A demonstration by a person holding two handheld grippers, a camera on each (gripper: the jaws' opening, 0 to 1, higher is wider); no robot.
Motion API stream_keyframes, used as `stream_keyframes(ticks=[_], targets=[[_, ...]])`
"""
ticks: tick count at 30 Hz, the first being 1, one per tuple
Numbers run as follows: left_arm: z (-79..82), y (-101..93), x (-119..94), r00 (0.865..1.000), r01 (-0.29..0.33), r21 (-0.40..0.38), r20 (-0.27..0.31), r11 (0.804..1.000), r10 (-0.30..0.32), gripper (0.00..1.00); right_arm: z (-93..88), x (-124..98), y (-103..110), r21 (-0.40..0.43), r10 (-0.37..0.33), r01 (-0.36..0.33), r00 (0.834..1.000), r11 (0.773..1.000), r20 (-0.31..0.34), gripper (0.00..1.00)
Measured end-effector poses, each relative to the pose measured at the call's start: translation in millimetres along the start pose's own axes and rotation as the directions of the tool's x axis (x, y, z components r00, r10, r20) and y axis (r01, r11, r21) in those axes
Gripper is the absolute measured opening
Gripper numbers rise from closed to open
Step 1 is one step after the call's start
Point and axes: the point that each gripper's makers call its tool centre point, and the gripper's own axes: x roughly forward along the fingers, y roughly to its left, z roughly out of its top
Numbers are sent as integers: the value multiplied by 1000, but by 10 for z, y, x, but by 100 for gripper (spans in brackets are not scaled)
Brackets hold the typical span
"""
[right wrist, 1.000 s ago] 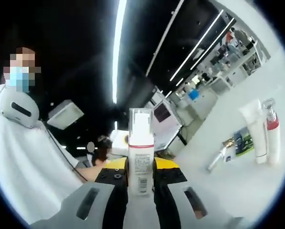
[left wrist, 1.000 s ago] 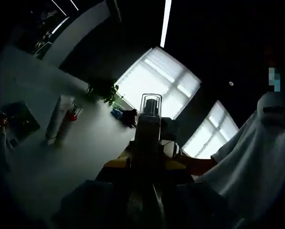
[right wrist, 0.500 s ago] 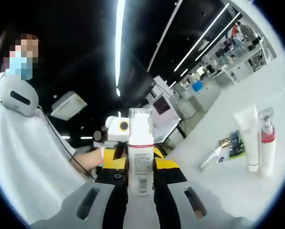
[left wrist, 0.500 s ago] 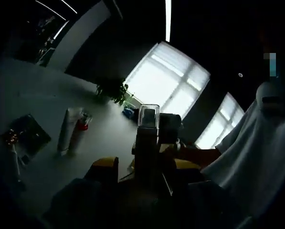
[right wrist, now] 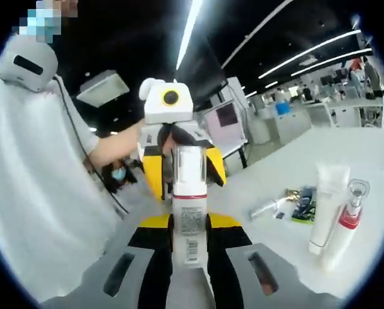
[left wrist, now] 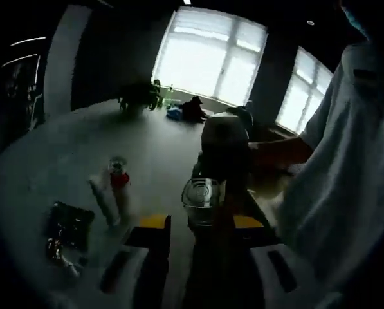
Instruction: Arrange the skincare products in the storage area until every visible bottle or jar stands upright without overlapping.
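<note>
My right gripper is shut on a white bottle with a red band and a clear cap, held upright along the jaws. Just behind it, my left gripper faces this view, yellow and black. In the dim left gripper view, my left gripper is shut on a bottle with a clear cap, and the right gripper hangs close beyond it. On the white table stand a white tube and a red-banded pump bottle, side by side.
Flat sachets and a thin silver tube lie on the table left of the white tube. A person in a white sleeve stands close on the left. Desks and screens fill the far room.
Both views have tipped down toward the table. The two grippers have come close together, facing each other, each still holding its bottle.
</note>
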Motion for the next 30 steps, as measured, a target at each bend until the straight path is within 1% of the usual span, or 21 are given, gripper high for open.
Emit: stream_keyframes(ticks=[2,3,4,5,6,8,9,10,12,13,14,17,18,20,21,22,23,26,27,29,30], targets=[[28,-55,73,1000,3,29,-19,1000,-3,35,-51,-9,-36,-27,-2,1,1000,1000,-26,19],[38,-43,100,1000,-11,35,-28,999,12,35,-102,-4,-74,-58,-11,8,998,998,-56,19],[40,-51,120,999,-7,34,-37,999,8,34,-112,1,-78,-62,-10,6,998,998,-62,19],[11,-25,136,997,-13,73,-69,997,18,32,-128,16,-93,-64,-6,2,998,998,-66,19],[-5,21,144,995,-33,99,-86,995,41,28,-142,29,-97,-67,-3,-2,997,998,-75,19],[-20,36,171,994,-29,97,-100,995,39,27,-173,49,-142,-77,-15,8,996,997,-89,19],[-49,67,180,992,-33,88,-117,996,43,27,-203,59,-164,-86,-17,8,995,996,-103,19],[-48,67,189,993,-29,87,-115,996,39,25,-238,69,-202,-100,-27,14,992,995,-126,19],[-97,107,209,990,-27,137,-136,990,46,25,-282,77,-238,-111,-34,18,989,994,-145,19],[-113,117,225,988,-28,143,-145,989,49,24,-310,76,-260,-121,-43,24,987,992,-157,19],[-120,139,244,987,-32,154,-149,988,55,24,-338,70,-315,-129,-64,43,984,991,-165,19],[-151,239,319,985,-46,189,-154,981,76,24,-415,34,-454,-120,-113,93,978,988,-176,20],[-158,269,342,985,-49,194,-155,980,80,24,-446,13,-521,-114,-141,121,974,986,-180,20],[-174,369,417,983,-62,208,-159,976,96,24,-484,-16,-608,-108,-174,156,967,982,-187,21],[-176,409,446,983,-66,216,-156,974,101,24,-503,-38,-680,-99,-203,187,961,977,-189,21],[-185,452,490,982,-67,224,-156,972,104,24,-511,-45,-699,-96,-205,190,960,977,-193,21],[-203,494,531,981,-70,226,-158,972,108,24,-539,-69,-780,-76,-223,212,955,974,-197,21],[-223,608,613,980,-81,232,-157,969,119,24,-569,-98,-895,-63,-258,250,946,966,-196,22],[-232,672,652,980,-89,226,-153,970,125,24,-598,-114,-951,-63,-278,271,939,961,-204,22],[-243,731,707,981,-95,207,-149,974,127,24,-636,-130,-1007,-58,-297,291,931,955,-212,23],[-252,756,731,981,-97,204,-148,974,128,24,-666,-147,-1051,-58,-315,310,924,949,-219,23]])
